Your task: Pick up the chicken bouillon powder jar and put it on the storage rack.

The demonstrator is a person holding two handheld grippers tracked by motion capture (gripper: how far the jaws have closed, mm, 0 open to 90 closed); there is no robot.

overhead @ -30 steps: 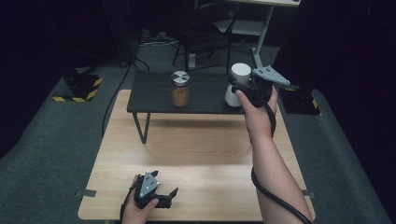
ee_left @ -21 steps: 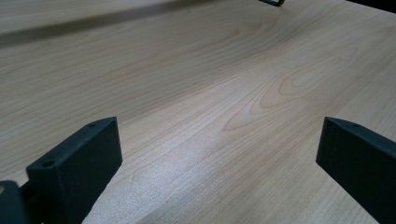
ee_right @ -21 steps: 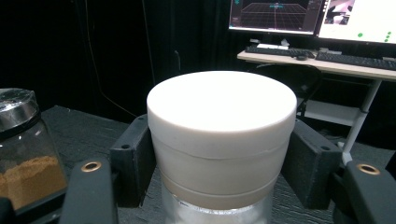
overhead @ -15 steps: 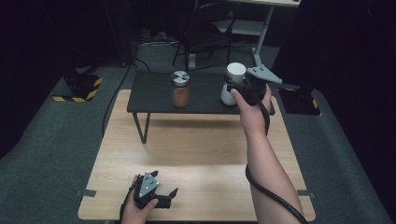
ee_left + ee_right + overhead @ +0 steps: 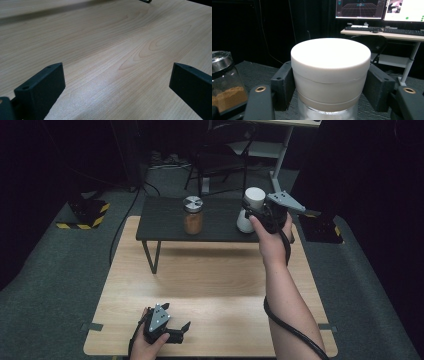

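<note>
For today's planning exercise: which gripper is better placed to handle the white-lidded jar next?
Right. The right gripper is already shut on the white-lidded jar on the black shelf; the left gripper rests open on the wooden table.

Spice jar [image 5: 193, 215] left of white-lidded jar [image 5: 248, 210], both on low shelf [image 5: 160, 222].

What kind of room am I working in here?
Most likely a robotics lab or recording studio, not a home: lit computer monitors and keyboards on a desk behind, black curtains all around, yellow-and-black hazard tape on the grey carpet, and a light wooden table.
</note>
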